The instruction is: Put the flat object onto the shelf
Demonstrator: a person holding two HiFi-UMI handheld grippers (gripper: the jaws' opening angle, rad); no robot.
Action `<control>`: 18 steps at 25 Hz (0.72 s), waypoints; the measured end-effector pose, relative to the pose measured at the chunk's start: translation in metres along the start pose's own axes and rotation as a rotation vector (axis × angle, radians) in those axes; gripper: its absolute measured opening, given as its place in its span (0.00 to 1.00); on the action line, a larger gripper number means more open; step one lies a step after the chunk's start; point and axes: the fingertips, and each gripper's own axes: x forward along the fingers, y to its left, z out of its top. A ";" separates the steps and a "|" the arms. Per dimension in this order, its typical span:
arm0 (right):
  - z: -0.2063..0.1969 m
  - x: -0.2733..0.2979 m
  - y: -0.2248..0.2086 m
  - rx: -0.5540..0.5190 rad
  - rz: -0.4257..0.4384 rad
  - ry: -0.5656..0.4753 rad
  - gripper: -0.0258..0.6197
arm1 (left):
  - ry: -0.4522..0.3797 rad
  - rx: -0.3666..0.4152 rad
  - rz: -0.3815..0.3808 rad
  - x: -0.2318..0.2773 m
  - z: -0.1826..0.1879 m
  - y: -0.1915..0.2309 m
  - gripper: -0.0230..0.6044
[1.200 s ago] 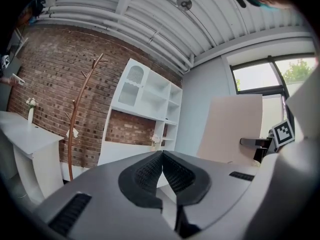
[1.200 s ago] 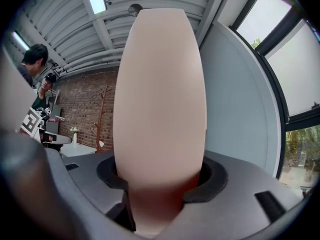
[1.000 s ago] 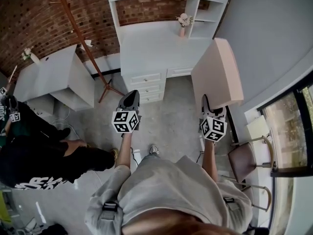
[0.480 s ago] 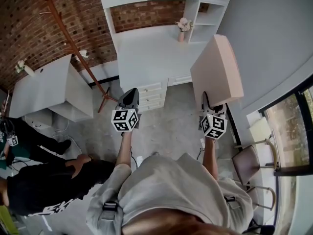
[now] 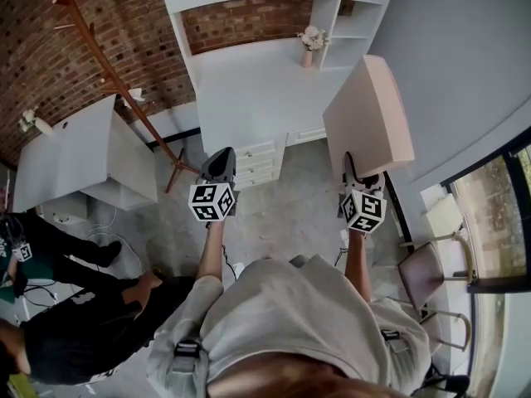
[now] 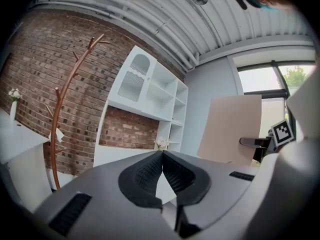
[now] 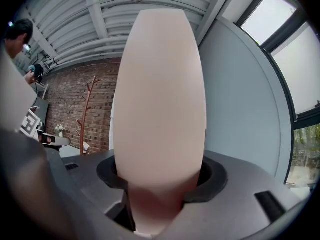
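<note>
The flat object is a pale pink board (image 5: pixel 371 116), held upright at the right of the head view. My right gripper (image 5: pixel 359 178) is shut on the board's lower edge; in the right gripper view the board (image 7: pixel 160 94) fills the gap between the jaws and rises out of my right gripper (image 7: pixel 160 179). My left gripper (image 5: pixel 219 166) hangs level with it at the left, shut and empty, its tips meeting (image 6: pixel 162 154). Ahead stands a white desk (image 5: pixel 257 85) with a shelf unit (image 5: pixel 353 19) above it. The left gripper view shows the shelf unit (image 6: pixel 150 91) and the board (image 6: pixel 232 126).
A vase of flowers (image 5: pixel 311 41) stands on the desk beside the shelf unit. A brown coat stand (image 5: pixel 116 81) and a white cabinet (image 5: pixel 83 156) are at the left. A person in black (image 5: pixel 75 334) crouches at lower left. A chair (image 5: pixel 425 274) stands by the window at right.
The desk and shelf have shifted slightly in the head view. The person in black has moved toward the lower left. Both grippers keep their places, the board still held.
</note>
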 end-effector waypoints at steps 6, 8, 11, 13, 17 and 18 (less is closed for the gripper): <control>-0.006 0.010 0.006 0.000 0.009 0.009 0.47 | 0.009 0.001 0.007 0.003 -0.004 0.009 0.06; -0.008 0.012 0.007 0.001 0.013 0.013 0.47 | 0.015 0.001 0.012 0.002 -0.006 0.011 0.06; -0.012 0.015 0.010 0.000 0.024 0.022 0.47 | 0.024 -0.004 0.020 0.001 -0.011 0.013 0.06; -0.014 0.017 0.011 0.002 0.031 0.025 0.47 | 0.026 -0.003 0.023 0.002 -0.012 0.014 0.06; -0.019 0.028 0.009 0.014 0.040 0.026 0.47 | 0.029 0.004 0.030 0.010 -0.014 0.015 0.06; -0.021 0.033 0.008 0.015 0.043 0.025 0.47 | 0.028 0.006 0.032 0.014 -0.014 0.016 0.06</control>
